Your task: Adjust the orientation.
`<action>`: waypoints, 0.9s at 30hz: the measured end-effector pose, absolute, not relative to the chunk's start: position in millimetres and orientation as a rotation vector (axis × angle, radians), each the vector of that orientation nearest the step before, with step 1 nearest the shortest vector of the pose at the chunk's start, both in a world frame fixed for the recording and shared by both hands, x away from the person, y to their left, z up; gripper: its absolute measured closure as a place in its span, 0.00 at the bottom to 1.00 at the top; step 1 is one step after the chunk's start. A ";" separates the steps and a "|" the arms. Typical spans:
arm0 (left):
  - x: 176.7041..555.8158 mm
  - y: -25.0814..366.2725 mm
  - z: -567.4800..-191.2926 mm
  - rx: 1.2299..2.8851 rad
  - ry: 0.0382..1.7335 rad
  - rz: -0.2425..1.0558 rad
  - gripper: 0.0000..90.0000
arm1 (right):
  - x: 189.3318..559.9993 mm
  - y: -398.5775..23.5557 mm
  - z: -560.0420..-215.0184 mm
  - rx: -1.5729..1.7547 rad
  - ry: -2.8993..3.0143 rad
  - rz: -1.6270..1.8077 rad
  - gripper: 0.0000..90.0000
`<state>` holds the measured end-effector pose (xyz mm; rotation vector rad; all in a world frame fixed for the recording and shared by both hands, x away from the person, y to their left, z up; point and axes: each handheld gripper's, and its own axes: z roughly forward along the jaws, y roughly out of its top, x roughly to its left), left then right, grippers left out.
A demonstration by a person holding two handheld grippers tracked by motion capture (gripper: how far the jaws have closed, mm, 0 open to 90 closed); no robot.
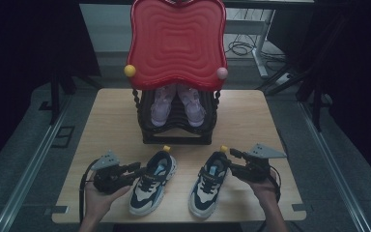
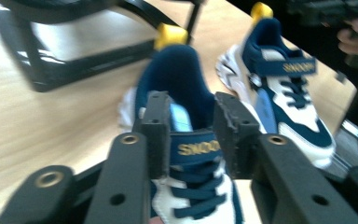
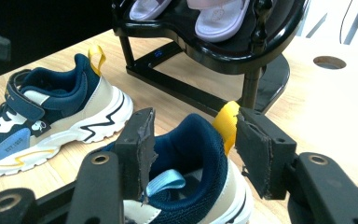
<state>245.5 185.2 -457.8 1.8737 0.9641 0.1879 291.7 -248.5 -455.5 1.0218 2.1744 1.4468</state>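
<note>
Two navy, white and cream sneakers lie side by side on the wooden table [image 1: 111, 121], toes toward me. My left gripper [image 1: 137, 169] reaches in from the left over the left sneaker [image 1: 152, 186]. In the left gripper view its jaws [image 2: 191, 116] stand apart on either side of the tongue and lettered strap of that sneaker [image 2: 186, 79], and I see no squeeze. My right gripper [image 1: 231, 161] comes in from the right at the right sneaker [image 1: 207, 186]. Its jaws [image 3: 196, 135] stand wide astride the heel collar [image 3: 191, 154], with the yellow pull tab [image 3: 226, 123] beside one pad.
A black shoe rack [image 1: 174, 133] with a red wavy top [image 1: 176, 43] stands behind the sneakers, with a pair of pink shoes [image 1: 162, 108] on its shelf. A round hole [image 3: 328, 61] is cut in the table beyond the rack. The table's edges drop to grey floor.
</note>
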 end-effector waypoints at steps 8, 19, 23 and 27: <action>241.6 157.2 -462.0 1.971 0.873 0.090 0.91 | 291.3 -250.9 -458.3 1.036 2.175 1.438 0.53; 239.4 134.6 -473.0 2.053 0.848 0.026 1.00 | 291.1 -252.3 -458.8 1.048 2.172 1.432 0.53; 238.3 131.5 -477.8 2.066 0.874 0.023 1.00 | 291.8 -252.8 -459.6 1.055 2.173 1.431 0.52; 234.7 128.7 -484.6 2.089 0.892 0.022 1.00 | 291.8 -254.2 -459.5 1.059 2.169 1.427 0.53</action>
